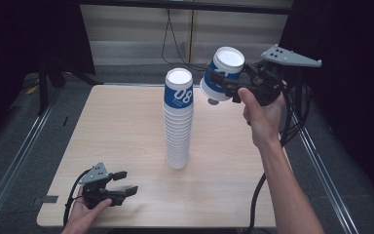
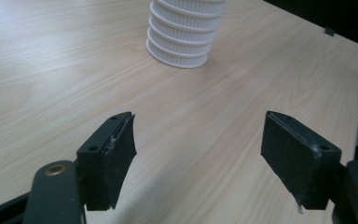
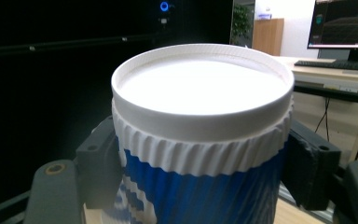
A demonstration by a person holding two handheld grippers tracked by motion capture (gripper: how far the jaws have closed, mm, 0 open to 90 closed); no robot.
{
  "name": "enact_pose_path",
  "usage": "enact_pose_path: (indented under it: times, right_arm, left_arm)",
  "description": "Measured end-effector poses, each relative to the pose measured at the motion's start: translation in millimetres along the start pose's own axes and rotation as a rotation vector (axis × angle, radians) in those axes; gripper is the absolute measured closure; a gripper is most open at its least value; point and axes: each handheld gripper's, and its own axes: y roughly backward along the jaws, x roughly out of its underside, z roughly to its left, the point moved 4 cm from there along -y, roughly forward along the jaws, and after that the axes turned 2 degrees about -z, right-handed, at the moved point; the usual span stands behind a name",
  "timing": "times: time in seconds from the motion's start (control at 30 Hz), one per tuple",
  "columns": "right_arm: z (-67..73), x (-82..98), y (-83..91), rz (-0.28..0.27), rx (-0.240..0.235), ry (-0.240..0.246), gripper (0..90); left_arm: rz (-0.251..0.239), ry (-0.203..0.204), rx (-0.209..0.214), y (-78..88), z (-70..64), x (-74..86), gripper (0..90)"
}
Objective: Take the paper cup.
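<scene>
Cup [image 1: 222, 75], clamped in the right gripper [image 1: 233, 84], hangs tilted beside the stack [image 1: 178, 119]; next, probably lowering it on top. Left gripper [image 1: 121, 189] rests apart.

Cup stack mid-table, one cup in the air to its right.
Stack [image 1: 178, 122] stands on table [image 1: 117, 126]; tilted cup [image 1: 222, 75] up right of it; left gripper [image 1: 121, 189] near front-left.

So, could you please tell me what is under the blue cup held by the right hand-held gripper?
The blue cup hangs tilted in the right hand-held gripper, with only air and the table edge below. Its inside is hidden.
</scene>
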Motion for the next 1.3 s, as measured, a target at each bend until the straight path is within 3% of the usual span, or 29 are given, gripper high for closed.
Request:
enact_pose_path:
  times: [0.13, 0.33, 0.5, 0.6, 0.83, 1.17, 1.3]
  right_arm:
    - [-0.6, 11.6, 3.0, 0.019, 0.0, 0.0, 25.5]
    - [-3.9, 29.2, 8.6, 0.045, 0.007, -0.018, 25.5]
    - [-4.4, 48.5, 12.0, 0.071, 0.004, -0.033, 25.5]
    - [-4.0, 62.3, 13.4, 0.085, -0.002, -0.043, 25.5]
    - [-1.8, 91.4, 13.3, 0.118, -0.02, -0.056, 25.5]
    - [15.1, 131.9, 19.5, 0.141, -0.077, -0.086, 25.7]
    - [21.8, 144.1, 19.1, 0.158, -0.099, -0.093, 25.7]
  left_arm:
    - [-0.013, 0.004, 0.019, 0.6, -2.8, -3.2, 25.0]
    - [-0.015, -0.037, 0.03, 0.4, -7.9, -3.4, 23.6]
    - [0.01, -0.053, 0.06, -0.7, -11.3, -3.5, 24.2]
    - [0.015, -0.047, 0.084, -2.1, -13.8, -3.8, 24.0]
    - [0.006, -0.034, 0.092, 1.0, -15.6, -6.6, 18.9]
    - [-0.027, -0.036, 0.144, -2.3, -23.4, -23.3, 15.9]
    - [-0.026, -0.062, 0.147, -5.4, -27.4, -31.7, 15.7]
